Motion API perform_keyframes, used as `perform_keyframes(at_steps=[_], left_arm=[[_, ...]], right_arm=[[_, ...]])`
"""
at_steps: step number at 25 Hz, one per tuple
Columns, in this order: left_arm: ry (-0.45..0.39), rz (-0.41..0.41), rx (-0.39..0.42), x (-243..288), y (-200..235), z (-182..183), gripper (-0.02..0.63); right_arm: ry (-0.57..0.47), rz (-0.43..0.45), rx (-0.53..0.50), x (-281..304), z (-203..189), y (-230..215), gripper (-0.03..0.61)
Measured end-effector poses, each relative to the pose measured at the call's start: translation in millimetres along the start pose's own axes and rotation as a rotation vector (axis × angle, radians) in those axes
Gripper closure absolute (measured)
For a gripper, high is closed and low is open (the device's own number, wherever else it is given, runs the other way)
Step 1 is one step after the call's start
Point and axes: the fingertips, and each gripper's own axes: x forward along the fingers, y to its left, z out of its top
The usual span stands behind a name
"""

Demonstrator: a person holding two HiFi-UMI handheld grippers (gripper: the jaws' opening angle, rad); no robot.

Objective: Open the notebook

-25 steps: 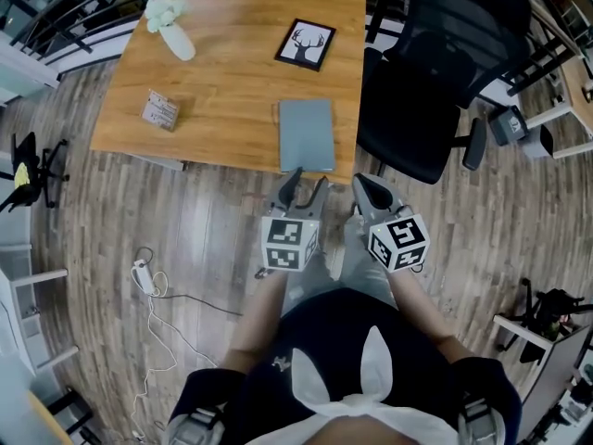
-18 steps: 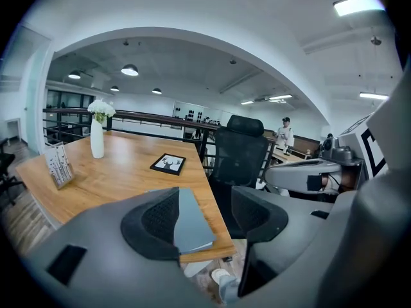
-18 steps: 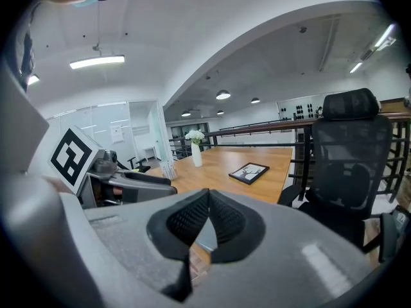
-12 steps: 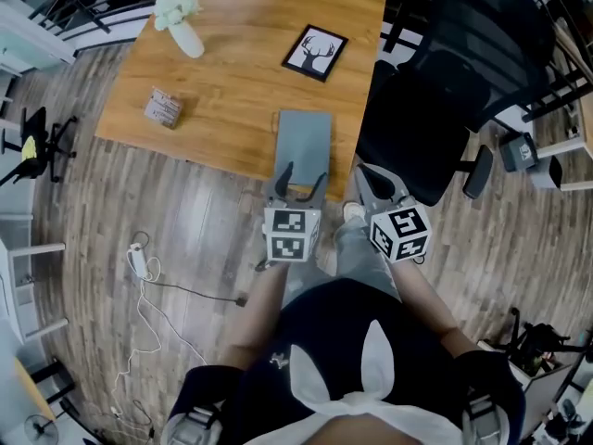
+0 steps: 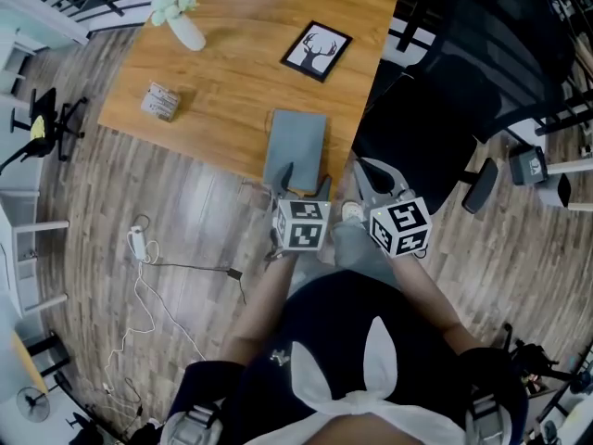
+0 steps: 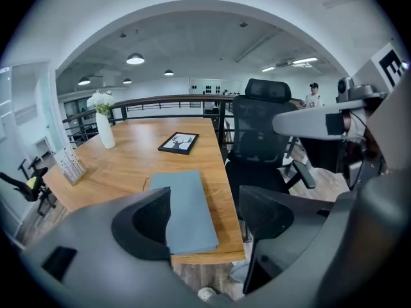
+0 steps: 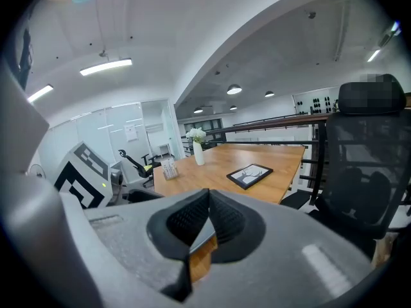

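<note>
A closed grey-blue notebook (image 5: 296, 145) lies near the front right corner of the wooden table (image 5: 232, 82). In the left gripper view the notebook (image 6: 187, 204) shows flat on the table just ahead of the jaws. My left gripper (image 5: 304, 182) hovers over the notebook's near edge. Its jaws have just been opening and now stand wide apart, with no pad touching anything. My right gripper (image 5: 369, 172) hangs to the right of it, off the table's corner. In the right gripper view, the right gripper (image 7: 207, 203) has its pads pressed together and holds nothing.
On the table stand a framed deer picture (image 5: 316, 50), a white vase of flowers (image 5: 182, 28) and a small card box (image 5: 159, 103). A black office chair (image 5: 463, 82) sits close by the table's right side. A cable and power strip (image 5: 141, 245) lie on the floor at left.
Both grippers have moved forward to the table's near edge and the notebook. The left jaws have spread wider. The right jaws have stayed together.
</note>
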Motion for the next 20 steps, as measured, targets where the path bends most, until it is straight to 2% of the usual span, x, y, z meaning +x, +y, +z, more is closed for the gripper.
perform_keyframes(at_steps=[16,20], left_arm=[[0.154,0.219,0.023,71.2,1.9,-43.7,0.284],[0.182,0.245,0.032,82.4,7.0,-53.1,0.284]], right_arm=[[0.052,0.135,-0.038,9.1,-15.7,-42.7,0.580],[0.077,0.179,-0.045,17.6,-21.2,-47.6,0.580]])
